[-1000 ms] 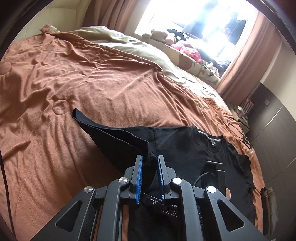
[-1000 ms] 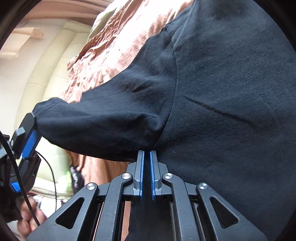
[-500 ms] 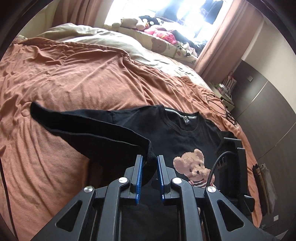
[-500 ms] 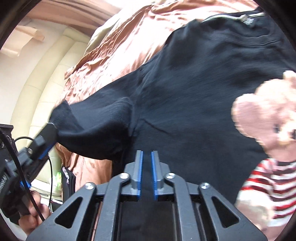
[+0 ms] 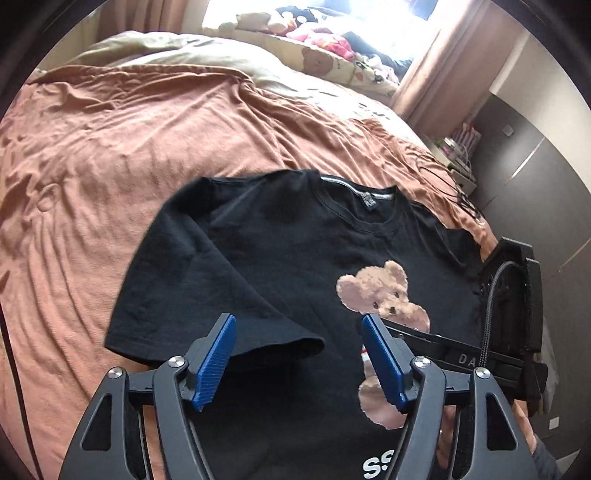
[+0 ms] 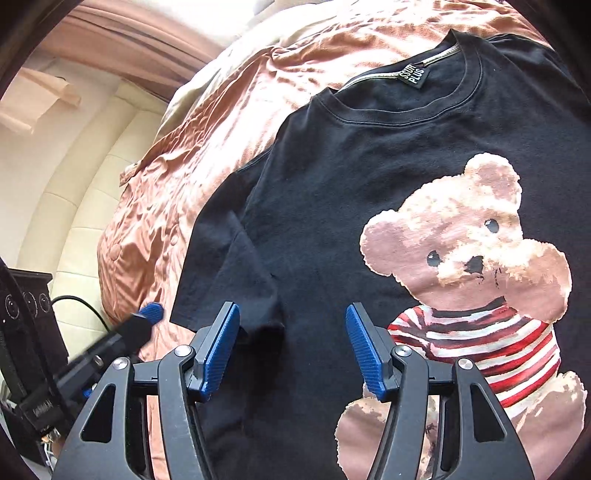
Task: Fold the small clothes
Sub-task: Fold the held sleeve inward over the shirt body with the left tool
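Letting go: both hand-held grippers, left & right, are opening, nothing betw. the pads now. Black cotton bear-print T-shirt, its sleeve folded inward, is lying flat on the rust-brown bedspread just ahead of both. Sleeve fold looks done. Right view is showing the neck label; left view, the window end.

A bed with a rumpled rust-orange cover fills the room. Bright daylight floods a window flanked by a pinkish curtain. Dark wardrobe panels stand alongside.

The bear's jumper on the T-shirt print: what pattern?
Red, white and dark stripes on the bear's jumper; clearest in the right wrist view.
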Action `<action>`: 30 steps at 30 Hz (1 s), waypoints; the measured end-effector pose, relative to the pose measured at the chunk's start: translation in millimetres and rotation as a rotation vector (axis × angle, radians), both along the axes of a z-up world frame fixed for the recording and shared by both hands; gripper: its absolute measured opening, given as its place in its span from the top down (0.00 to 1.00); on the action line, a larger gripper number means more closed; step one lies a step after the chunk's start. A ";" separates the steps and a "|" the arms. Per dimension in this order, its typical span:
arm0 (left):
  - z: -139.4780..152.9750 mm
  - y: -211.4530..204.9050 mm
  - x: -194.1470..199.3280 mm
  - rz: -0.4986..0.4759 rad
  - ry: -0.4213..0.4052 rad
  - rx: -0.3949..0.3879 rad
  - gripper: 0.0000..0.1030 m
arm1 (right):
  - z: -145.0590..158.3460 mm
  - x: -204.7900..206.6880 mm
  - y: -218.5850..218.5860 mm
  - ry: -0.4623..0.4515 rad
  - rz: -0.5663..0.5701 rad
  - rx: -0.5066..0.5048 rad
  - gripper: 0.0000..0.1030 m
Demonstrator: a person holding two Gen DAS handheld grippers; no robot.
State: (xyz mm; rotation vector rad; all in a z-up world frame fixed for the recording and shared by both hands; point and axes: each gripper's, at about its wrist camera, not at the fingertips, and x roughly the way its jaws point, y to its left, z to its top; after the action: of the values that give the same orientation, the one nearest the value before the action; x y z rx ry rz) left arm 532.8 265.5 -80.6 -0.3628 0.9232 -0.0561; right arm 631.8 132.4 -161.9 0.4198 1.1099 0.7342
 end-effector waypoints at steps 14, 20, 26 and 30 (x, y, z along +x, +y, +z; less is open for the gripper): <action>-40.7 90.7 -20.5 0.298 0.094 0.047 0.30 | -11.8 1.9 0.8 -0.045 0.068 -0.016 0.43; -66.0 102.4 -17.4 0.302 0.102 -0.041 0.38 | -17.8 -0.1 10.1 -0.068 0.103 -0.006 0.54; -76.0 100.9 -8.2 0.261 0.119 -0.142 0.96 | -22.2 0.9 14.8 -0.074 0.126 0.013 0.66; -46.6 86.4 -1.3 0.214 0.074 -0.090 0.96 | -17.7 0.5 5.8 -0.075 0.117 0.004 0.66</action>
State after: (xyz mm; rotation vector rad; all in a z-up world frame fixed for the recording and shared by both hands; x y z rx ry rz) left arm 531.5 352.0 -127.2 -0.5485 0.9520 0.1126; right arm 632.2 138.2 -179.6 0.3294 1.0691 0.8486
